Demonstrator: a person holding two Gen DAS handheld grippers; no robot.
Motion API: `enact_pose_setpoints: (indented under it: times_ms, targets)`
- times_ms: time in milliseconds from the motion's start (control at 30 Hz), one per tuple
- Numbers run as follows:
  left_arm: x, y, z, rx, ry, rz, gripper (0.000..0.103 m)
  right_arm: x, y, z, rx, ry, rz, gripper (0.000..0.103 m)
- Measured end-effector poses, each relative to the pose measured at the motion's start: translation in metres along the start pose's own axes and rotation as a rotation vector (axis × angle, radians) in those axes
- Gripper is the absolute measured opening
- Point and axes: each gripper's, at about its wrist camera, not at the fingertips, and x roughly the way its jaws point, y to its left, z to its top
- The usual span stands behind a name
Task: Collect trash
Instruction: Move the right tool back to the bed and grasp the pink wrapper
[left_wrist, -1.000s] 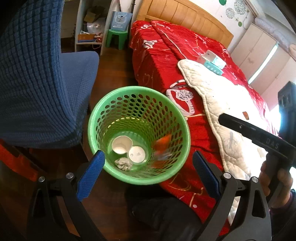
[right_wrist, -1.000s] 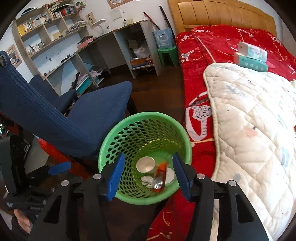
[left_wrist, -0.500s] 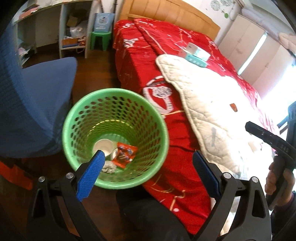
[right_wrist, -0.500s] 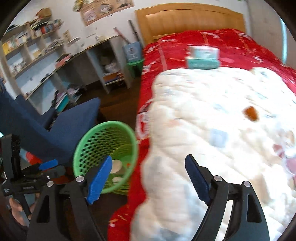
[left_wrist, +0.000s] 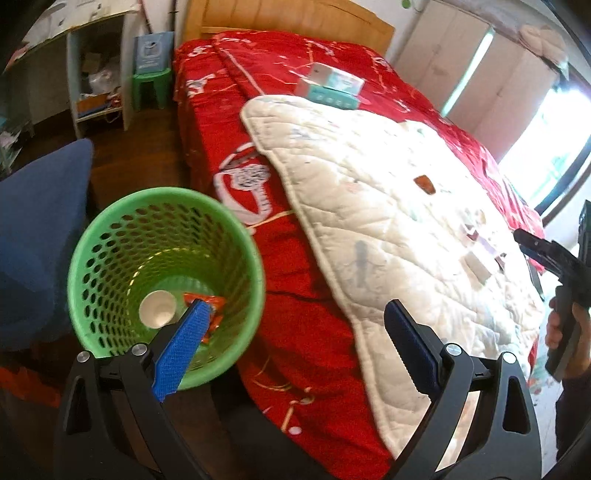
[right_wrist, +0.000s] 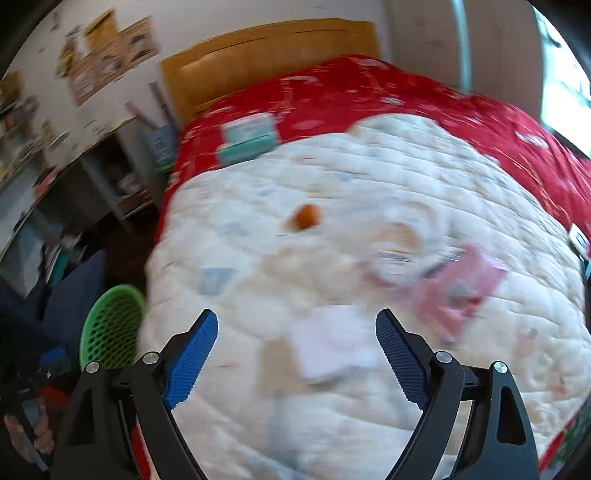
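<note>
Since the trash is split between two places, both get noted: a red wrapper (left_wrist: 207, 306) and paper cup (left_wrist: 158, 308) lie in the green basket (left_wrist: 110, 236) on the floor against the bed; an orange scrap (right_wrist: 304, 217), pink packet (right_wrist: 458, 288) and pale papers (right_wrist: 328, 343) litter the white quilt (right_wrist: 369, 424). Right hand-held gripper (right_wrist: 297, 354) hangs over those, jaws opening, nothing between, likely readying a pickup. Left hand-held gripper (left_wrist: 295, 339) spread, empty, by the basket.
</note>
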Motion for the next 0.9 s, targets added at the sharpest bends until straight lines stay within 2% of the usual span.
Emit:
enact_pose_setpoints:
  times_ms: [200,400,600,767,900]
  targets:
    - [0.009,-0.021,0.002,0.037,0.012,-0.017,0.094,0.002,-0.076,0.012,0.165,0.029,-0.079,0.084]
    - [0.015,-0.034,0.003,0.076,0.02,-0.027,0.094,0.022,-0.131,0.02,0.316,0.089,-0.088,0.074]
    - [0.023,-0.046,0.006,0.104,0.027,-0.039,0.094,0.05,-0.153,0.029,0.413,0.13,-0.096,0.067]
    - [0.03,-0.059,0.007,0.131,0.034,-0.054,0.094,0.068,-0.166,0.034,0.482,0.147,-0.103,0.066]
    - [0.036,-0.073,0.009,0.156,0.04,-0.072,0.094,0.079,-0.169,0.04,0.495,0.163,-0.151,0.065]
